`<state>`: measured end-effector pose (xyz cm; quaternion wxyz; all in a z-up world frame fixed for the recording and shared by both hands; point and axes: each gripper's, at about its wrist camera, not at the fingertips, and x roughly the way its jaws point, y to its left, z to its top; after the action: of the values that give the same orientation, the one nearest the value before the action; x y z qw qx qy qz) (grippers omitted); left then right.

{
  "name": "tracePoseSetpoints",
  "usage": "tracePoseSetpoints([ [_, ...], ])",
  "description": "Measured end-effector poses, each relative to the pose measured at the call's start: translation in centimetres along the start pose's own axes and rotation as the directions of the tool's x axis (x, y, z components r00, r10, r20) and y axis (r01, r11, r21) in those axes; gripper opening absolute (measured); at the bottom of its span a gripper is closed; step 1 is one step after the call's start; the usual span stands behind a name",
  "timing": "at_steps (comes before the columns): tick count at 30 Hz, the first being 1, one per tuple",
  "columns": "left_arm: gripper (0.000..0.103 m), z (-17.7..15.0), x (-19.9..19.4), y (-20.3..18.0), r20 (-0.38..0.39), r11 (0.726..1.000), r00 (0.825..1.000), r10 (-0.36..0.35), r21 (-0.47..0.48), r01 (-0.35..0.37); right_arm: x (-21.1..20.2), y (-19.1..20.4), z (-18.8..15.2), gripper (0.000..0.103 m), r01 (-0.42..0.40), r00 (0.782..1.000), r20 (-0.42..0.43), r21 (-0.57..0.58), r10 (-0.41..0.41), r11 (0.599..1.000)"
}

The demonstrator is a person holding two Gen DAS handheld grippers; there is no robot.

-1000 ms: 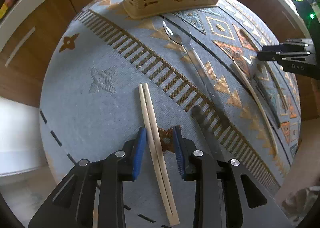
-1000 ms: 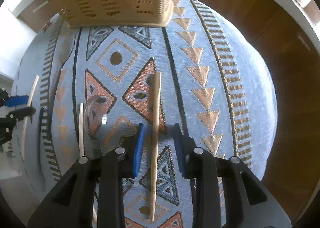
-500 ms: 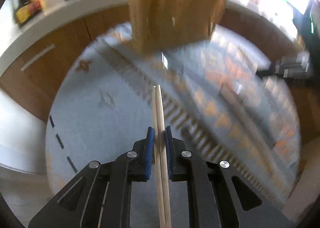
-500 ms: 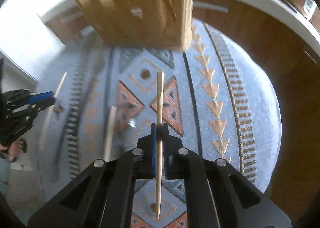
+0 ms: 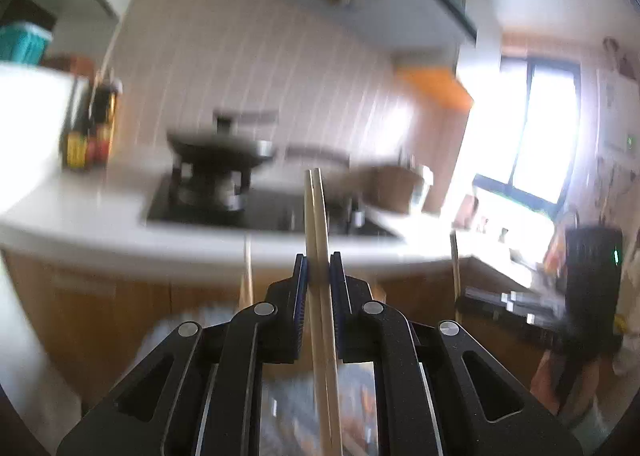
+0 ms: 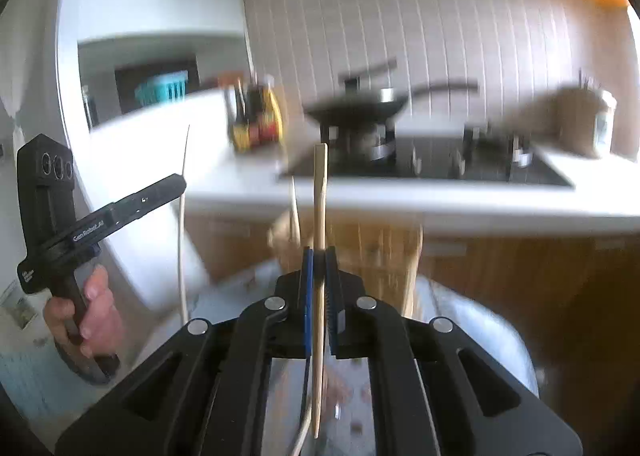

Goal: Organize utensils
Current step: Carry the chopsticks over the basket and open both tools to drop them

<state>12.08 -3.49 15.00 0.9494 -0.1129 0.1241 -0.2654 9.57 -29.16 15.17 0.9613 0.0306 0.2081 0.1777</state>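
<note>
Left gripper [image 5: 319, 268]: blue pads clamped on a pair of chopsticks [image 5: 316, 208], two sticks side by side, tips pointing up and away. Right gripper [image 6: 319, 262]: pads clamped on a single chopstick [image 6: 320, 192], also near upright, its lower end hanging below the jaws. Both loads are lifted clear of the patterned cloth [image 6: 472, 308]. The slatted basket [image 6: 384, 252], judged the destination, shows blurred just beyond the right gripper. Risks: the left pair is held by one pinch, so a tilt or bump on the basket rim could let one stick slide out; the single stick is gripped near its middle and may pivot. Count: three chopsticks in hand (two left, one right), one basket, two grippers. Behind: countertop [image 5: 120, 224], stove with pan [image 5: 218, 146], bottles [image 6: 254, 118].
</note>
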Motion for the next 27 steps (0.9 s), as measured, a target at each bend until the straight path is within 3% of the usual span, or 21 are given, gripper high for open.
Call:
tracePoseSetpoints([
  [6,0.009,3.7,3.4,-1.0,0.182,0.997,0.982,0.046,-0.075,-0.033,1.3,-0.4,3.8,0.004,0.077,0.979,0.187,0.006,-0.077,0.997],
  [11,0.009,3.6,7.3,-1.2,0.207,0.993,0.975,0.076,-0.108,-0.055,4.1,-2.5,5.5,0.004,0.126,0.956,0.264,0.021,-0.127,0.992],
  [17,0.009,1.3,11.6,-1.2,0.222,0.988,0.963,0.151,-0.060,-0.141,7.5,-4.8,5.2,0.004,0.178,0.931,0.317,0.038,-0.180,0.983],
  [27,0.010,-1.8,14.8,-0.4,0.187,0.972,0.955,0.232,-0.022,-0.232,10.8,-6.6,2.2,0.004,0.188,0.938,0.289,0.040,-0.192,0.981],
])
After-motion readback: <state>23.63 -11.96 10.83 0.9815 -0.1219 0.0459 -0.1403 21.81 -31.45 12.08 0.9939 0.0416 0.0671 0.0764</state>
